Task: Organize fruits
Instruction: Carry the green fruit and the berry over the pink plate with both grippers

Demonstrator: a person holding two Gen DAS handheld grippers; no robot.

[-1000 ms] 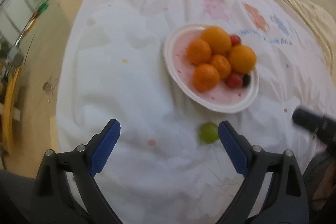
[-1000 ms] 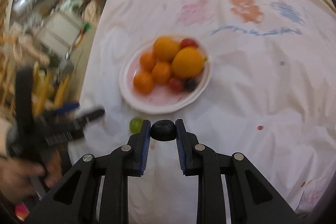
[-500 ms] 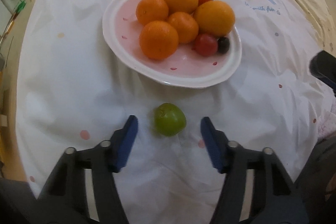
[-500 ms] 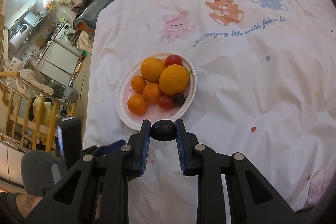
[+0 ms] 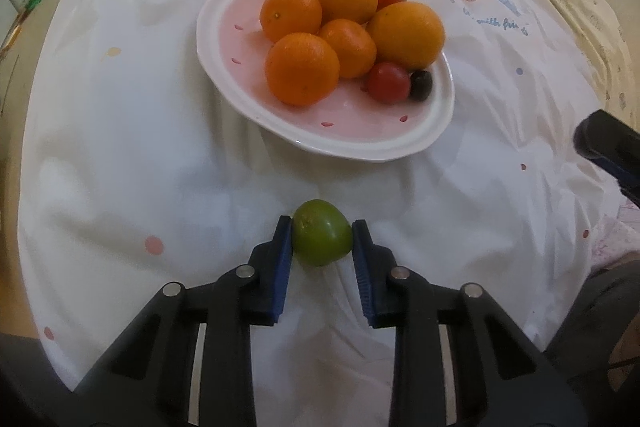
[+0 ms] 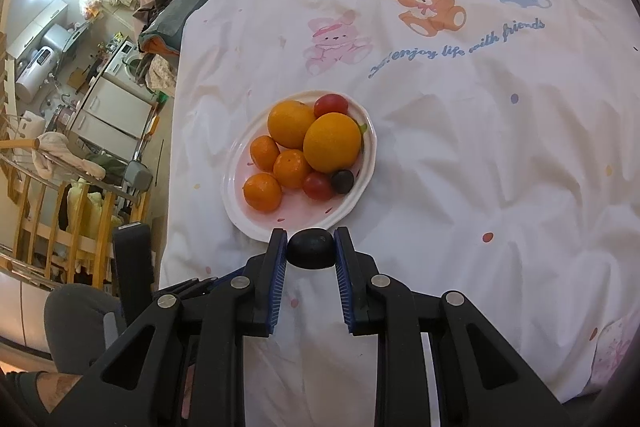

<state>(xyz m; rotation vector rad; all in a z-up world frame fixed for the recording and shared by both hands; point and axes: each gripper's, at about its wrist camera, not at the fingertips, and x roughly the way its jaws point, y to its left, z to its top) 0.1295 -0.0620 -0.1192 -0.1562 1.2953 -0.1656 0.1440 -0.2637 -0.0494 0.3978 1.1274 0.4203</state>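
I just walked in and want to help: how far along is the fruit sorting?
Done: five oranges, two red fruits and a dark one sit on the plate. In hand: the left gripper has just closed on the green fruit lying on the cloth; the right gripper holds a dark fruit. Left: plating both.

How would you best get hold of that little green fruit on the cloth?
Across its widest middle, coming down from above. The green fruit is round and rests loose on the cloth, so the left gripper pads squeeze its two opposite sides.
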